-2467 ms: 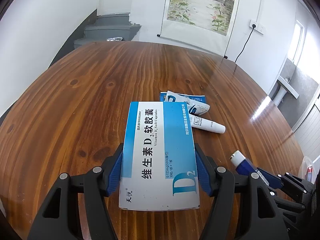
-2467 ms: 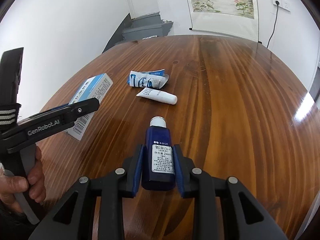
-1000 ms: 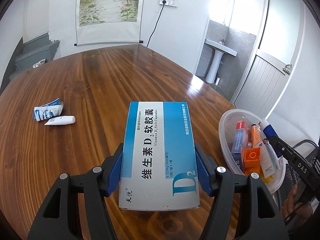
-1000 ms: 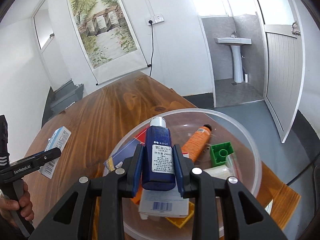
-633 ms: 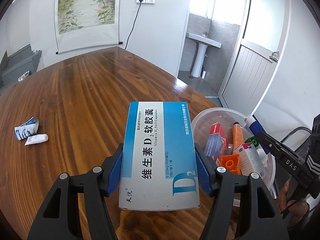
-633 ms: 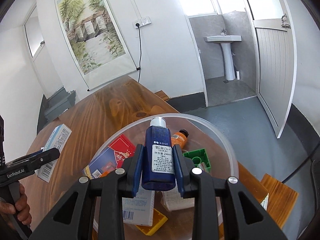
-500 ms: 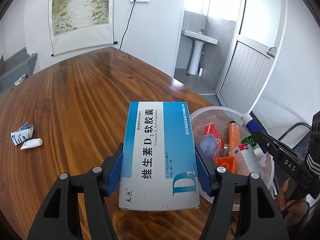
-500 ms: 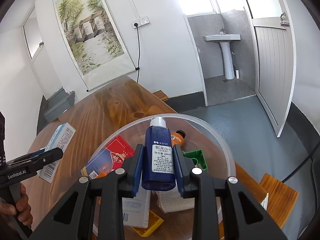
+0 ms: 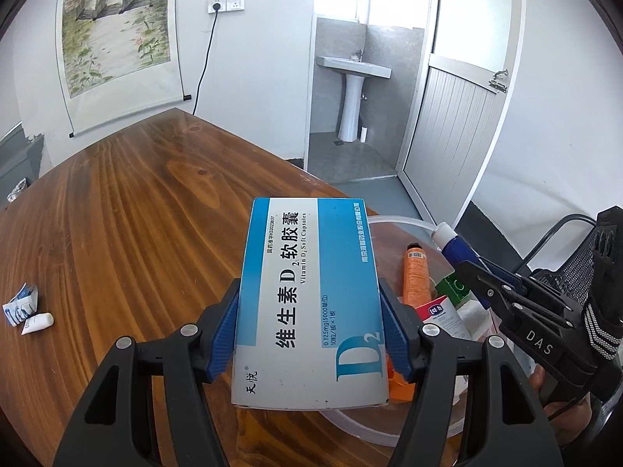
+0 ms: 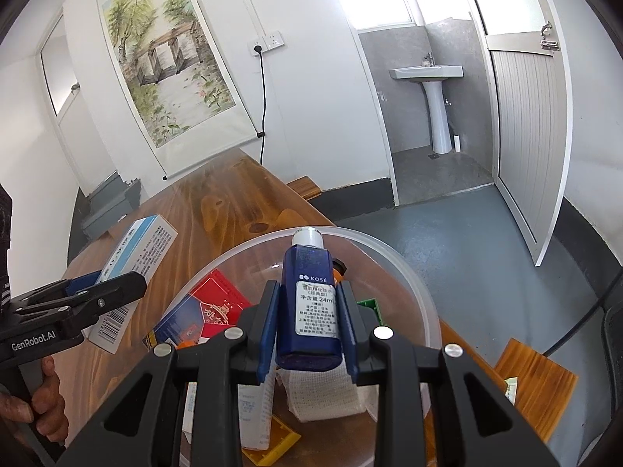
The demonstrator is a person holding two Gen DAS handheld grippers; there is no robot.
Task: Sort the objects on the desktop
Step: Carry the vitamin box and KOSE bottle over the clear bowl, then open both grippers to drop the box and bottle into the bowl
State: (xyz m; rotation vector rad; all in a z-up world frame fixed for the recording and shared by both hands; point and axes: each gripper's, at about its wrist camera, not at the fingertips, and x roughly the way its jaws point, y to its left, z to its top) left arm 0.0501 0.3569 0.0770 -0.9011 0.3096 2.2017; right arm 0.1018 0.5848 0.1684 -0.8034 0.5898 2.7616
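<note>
Both grippers pinching: left gripper (image 9: 311,327) on box (image 9: 309,299), right gripper (image 10: 307,327) on bottle (image 10: 309,295). Could bump over bowl (image 10: 420,295).

Both claws, left claw (image 9: 311,334) and right claw (image 10: 307,330), clamp loads (hands seemingly gripping handles).

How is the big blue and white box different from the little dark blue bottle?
The flat blue and white cardboard box is wide; the dark blue plastic bottle is narrow with a white cap. The box fills the left gripper; the bottle sits in the right gripper. Both are held by the clear plastic bowl.
</note>
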